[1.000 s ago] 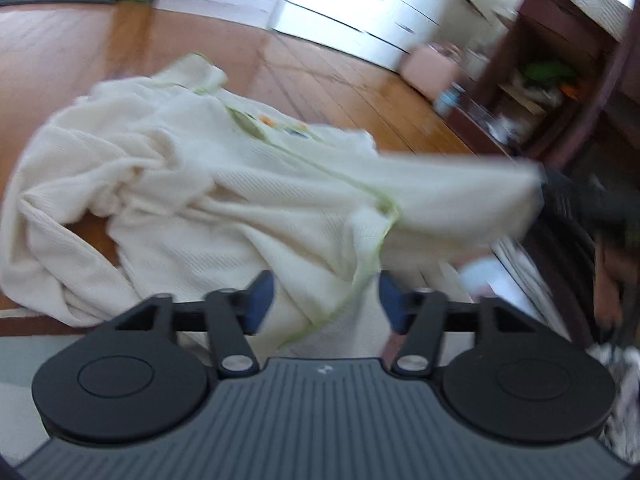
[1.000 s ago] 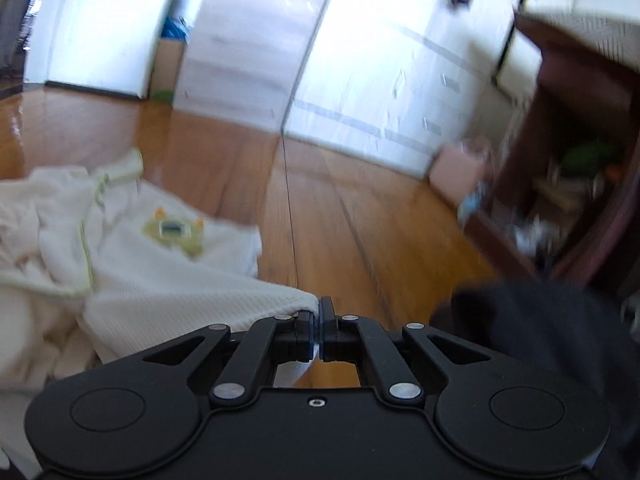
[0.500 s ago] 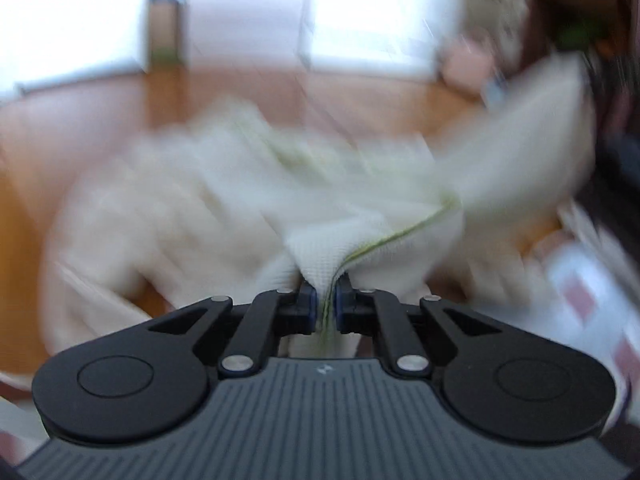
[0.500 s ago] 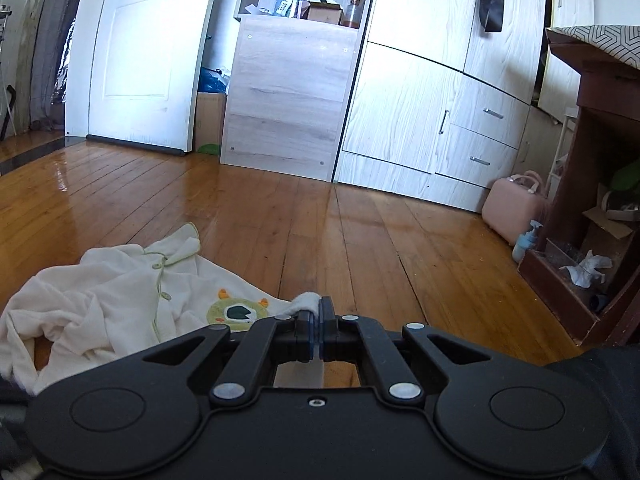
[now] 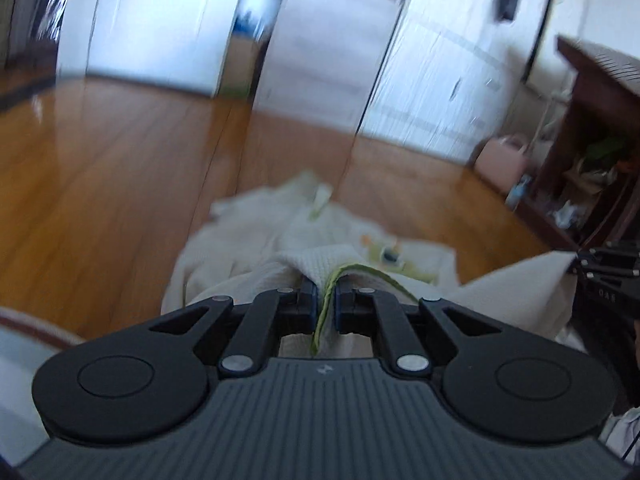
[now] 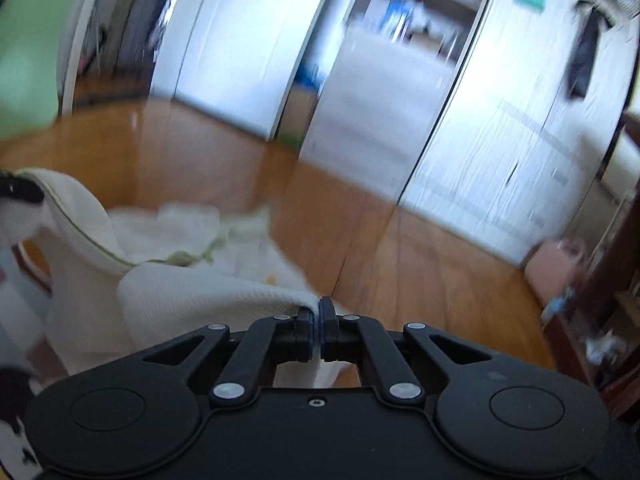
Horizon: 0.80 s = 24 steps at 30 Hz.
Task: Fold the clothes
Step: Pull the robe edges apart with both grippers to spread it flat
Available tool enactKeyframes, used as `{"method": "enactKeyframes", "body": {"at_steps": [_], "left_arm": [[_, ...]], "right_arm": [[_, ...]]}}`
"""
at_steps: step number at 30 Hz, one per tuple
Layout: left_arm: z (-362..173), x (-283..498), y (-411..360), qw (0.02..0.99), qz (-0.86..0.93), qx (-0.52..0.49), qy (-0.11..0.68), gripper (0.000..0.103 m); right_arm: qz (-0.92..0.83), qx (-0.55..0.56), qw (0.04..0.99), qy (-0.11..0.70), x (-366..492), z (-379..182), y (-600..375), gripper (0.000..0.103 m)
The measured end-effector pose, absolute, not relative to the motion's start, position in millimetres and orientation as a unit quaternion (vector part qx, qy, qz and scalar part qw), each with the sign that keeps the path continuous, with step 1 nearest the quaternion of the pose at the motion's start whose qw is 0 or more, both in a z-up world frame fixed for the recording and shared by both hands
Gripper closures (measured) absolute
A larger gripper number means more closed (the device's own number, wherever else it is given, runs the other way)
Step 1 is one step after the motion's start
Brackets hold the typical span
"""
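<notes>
A cream waffle-knit baby garment (image 5: pixel 320 236) with green trim and a small animal patch lies partly on the wooden floor and is lifted at two points. My left gripper (image 5: pixel 325 300) is shut on its green-trimmed edge. My right gripper (image 6: pixel 317 316) is shut on another edge of the garment (image 6: pixel 208 292). The right gripper also shows at the right edge of the left wrist view (image 5: pixel 600 272), and the left gripper at the left edge of the right wrist view (image 6: pixel 16 192). Cloth stretches between them. Both views are motion-blurred.
Wooden floor (image 5: pixel 120 168) runs to white wardrobes (image 5: pixel 440 80) and a door at the back. A dark wooden shelf unit (image 5: pixel 600 140) with clutter stands at the right, with a pink case (image 5: pixel 502 158) beside it. A rug edge (image 5: pixel 24 320) lies at lower left.
My left gripper closed on the green-trimmed edge. Both grippers have lifted and swung up, pulling the garment off the floor and stretching it between them.
</notes>
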<state>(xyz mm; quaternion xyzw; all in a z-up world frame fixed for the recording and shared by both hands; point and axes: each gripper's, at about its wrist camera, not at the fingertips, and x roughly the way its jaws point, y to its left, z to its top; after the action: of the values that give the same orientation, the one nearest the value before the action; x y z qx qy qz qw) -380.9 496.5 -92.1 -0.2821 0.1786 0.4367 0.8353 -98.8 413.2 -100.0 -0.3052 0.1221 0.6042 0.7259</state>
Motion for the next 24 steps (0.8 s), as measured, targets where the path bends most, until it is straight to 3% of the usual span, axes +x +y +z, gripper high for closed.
{"method": "enactKeyframes", "body": {"at_steps": [2, 4, 6, 9, 10, 12, 18, 20, 24], "left_arm": [[-96.9, -389.3, 503.9, 0.817, 0.456, -0.294, 0.196, 0.096], [-96.1, -397.2, 507.9, 0.807, 0.468, -0.299, 0.201, 0.096], [-95.3, -402.7, 516.2, 0.802, 0.469, -0.313, 0.194, 0.096], [-92.1, -402.8, 520.9, 0.800, 0.469, -0.329, 0.181, 0.096], [-91.0, -402.1, 522.1, 0.799, 0.469, -0.330, 0.179, 0.096], [-89.5, -400.4, 518.1, 0.799, 0.471, -0.328, 0.180, 0.096], [-92.2, -396.5, 515.0, 0.800, 0.466, -0.326, 0.189, 0.096], [-94.2, -396.8, 516.1, 0.799, 0.468, -0.327, 0.191, 0.096], [-101.1, -398.5, 518.3, 0.788, 0.477, -0.333, 0.201, 0.095]], "right_arm": [[0.603, -0.290, 0.723, 0.174, -88.6, -121.4, 414.7, 0.098], [0.595, -0.262, 0.729, 0.217, -74.4, -136.6, 407.1, 0.081], [0.586, -0.244, 0.728, 0.259, -58.1, -149.7, 394.9, 0.074], [0.579, -0.240, 0.716, 0.307, -39.4, -166.4, 373.2, 0.072], [0.577, -0.247, 0.713, 0.313, -38.1, -172.2, 365.0, 0.064], [0.567, -0.293, 0.709, 0.301, -43.6, -185.1, 353.7, 0.052], [0.595, -0.373, 0.654, 0.281, -70.7, -216.6, 343.5, 0.050], [0.592, -0.403, 0.653, 0.247, -76.3, -224.6, 354.7, 0.044], [0.582, -0.459, 0.647, 0.177, -87.5, -240.5, 377.0, 0.044]]}}
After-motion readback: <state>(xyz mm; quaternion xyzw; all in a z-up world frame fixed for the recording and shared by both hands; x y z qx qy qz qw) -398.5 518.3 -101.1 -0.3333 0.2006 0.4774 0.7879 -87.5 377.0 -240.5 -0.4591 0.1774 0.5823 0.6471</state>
